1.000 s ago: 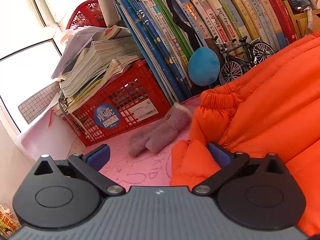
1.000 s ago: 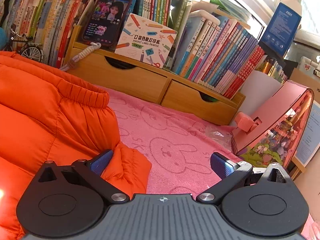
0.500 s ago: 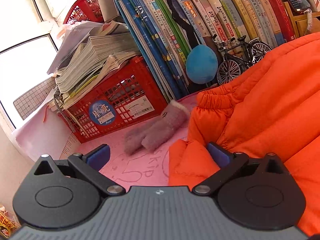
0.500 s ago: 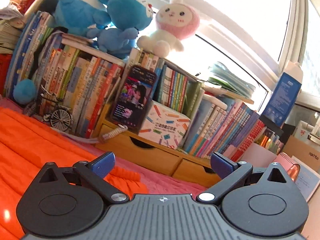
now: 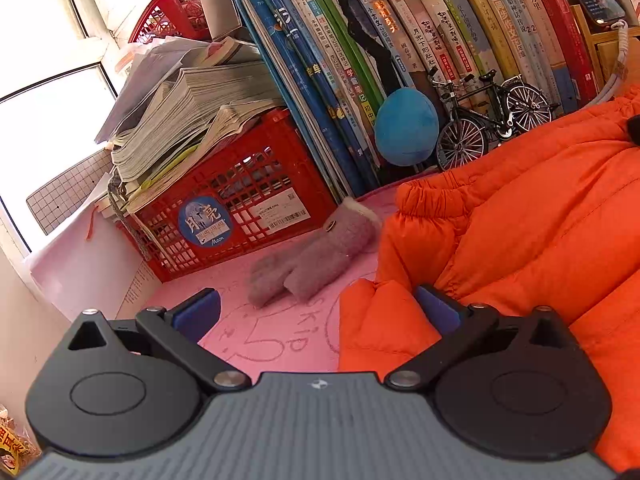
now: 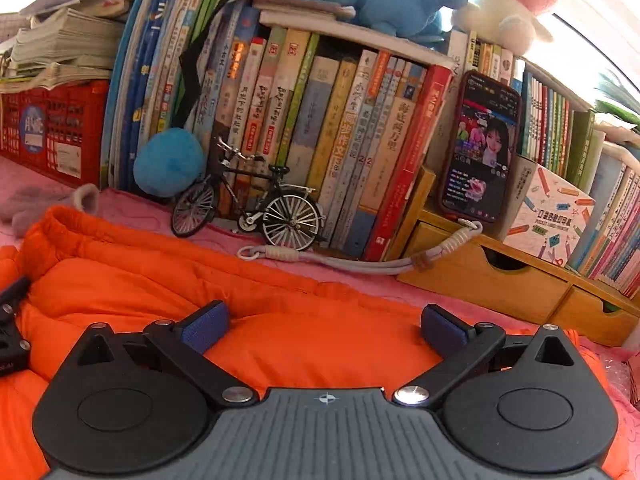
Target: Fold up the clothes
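1. Big swing from the right gripper (image 6: pixel 324 320): a second ago it looked down at bare pink towel with the orange jacket's edge at its left finger, half a second ago it was tipped up at the plush toys on the shelf, and now it is level again with the orange padded jacket (image 6: pixel 168 276) filling the lower half of its view
2. That reads as a carry-over: the right-hand side of the garment looks to have been brought across onto the body, so I judge one fold is being laid right now
3. The left gripper (image 5: pixel 316 312) barely shifts over the same second; the puffy orange fold at lower centre of its view stays between its fingers
4. Left gripper state: fingers spread wide, the right pad (image 5: pixel 436 308) touching the orange lump, the left pad clear over the pink desk cover (image 5: pixel 256 344), so nothing is clamped
5. Right gripper state: also wide open, both blue pads low over the jacket's surface; contact I cannot confirm
6. Pose: both point towards the row of books (image 6: pixel 320 120); the left sits low at the garment's left edge, and part of it shows at the far left of the right view
7. The grey mitten (image 5: pixel 316 252) lies centre-frame by the red crate (image 5: pixel 240 200), just beside the cuff (image 5: pixel 424 200); the model bicycle (image 6: pixel 248 208) stands near the jacket's far edge
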### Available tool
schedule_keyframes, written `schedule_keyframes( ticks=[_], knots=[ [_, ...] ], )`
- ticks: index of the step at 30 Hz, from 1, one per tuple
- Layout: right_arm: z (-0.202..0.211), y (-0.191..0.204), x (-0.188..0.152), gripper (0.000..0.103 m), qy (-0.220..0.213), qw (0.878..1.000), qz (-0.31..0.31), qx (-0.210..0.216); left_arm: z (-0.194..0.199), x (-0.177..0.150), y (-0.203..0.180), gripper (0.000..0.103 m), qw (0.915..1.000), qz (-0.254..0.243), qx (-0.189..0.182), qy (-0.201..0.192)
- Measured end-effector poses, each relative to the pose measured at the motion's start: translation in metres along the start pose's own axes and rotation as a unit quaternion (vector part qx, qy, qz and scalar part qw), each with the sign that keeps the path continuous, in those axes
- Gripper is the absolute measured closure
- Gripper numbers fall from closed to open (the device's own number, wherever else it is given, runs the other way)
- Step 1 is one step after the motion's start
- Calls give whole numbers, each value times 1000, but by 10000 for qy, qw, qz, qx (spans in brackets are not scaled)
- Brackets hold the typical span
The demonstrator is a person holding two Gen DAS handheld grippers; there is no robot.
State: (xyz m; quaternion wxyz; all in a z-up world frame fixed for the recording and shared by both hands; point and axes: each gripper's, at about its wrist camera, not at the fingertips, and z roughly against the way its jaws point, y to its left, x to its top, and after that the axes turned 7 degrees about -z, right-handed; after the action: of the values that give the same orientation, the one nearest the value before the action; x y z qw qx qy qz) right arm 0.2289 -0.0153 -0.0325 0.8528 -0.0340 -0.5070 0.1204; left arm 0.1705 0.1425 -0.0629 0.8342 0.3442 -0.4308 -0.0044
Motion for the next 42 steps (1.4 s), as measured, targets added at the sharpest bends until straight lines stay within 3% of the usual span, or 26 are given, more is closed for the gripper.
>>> schedule_keyframes(
  ticks=[3,9,14,18,20,24,28,33,35,37,39,42],
  knots=[
    [-2,-34,-9,1,31,10000,-23,-39,0,0,1,0,10000,14,-43,0],
    [-13,-97,-30,1,114,9973,-255,-680,-1,0,1,0,9999,32,-106,12],
    [-29,-150,-46,1,481,9888,-1037,-959,-1,0,0,0,9999,7,-99,10],
    [-28,-176,-50,1,623,9750,-1763,-1200,-1,0,5,0,9997,154,-192,-15],
    [-4,-186,-53,1,348,9735,-2092,-851,2,-3,16,0,9988,318,-377,-46],
    [57,-215,-63,0,-101,9718,-2343,241,26,-11,53,0,9933,777,-829,-189],
    [103,-248,-86,0,62,9677,-2350,907,50,-29,86,0,9902,1003,-926,-311],
    [137,-252,-127,0,427,9719,-2024,1120,74,-62,113,0,9813,1448,-1258,-184],
    [148,-246,-142,0,524,9753,-1817,1138,92,-72,112,0,9836,1365,-1106,-402],
    [158,-233,-154,0,503,9849,-1371,935,115,-77,102,0,9880,953,-950,-756],
    [169,-217,-159,0,348,9950,-684,634,142,-79,86,0,9873,331,-1001,-1188],
    [187,-182,-164,0,-5,9968,709,373,181,-80,55,0,9725,-702,-1287,-1810]
  ],
)
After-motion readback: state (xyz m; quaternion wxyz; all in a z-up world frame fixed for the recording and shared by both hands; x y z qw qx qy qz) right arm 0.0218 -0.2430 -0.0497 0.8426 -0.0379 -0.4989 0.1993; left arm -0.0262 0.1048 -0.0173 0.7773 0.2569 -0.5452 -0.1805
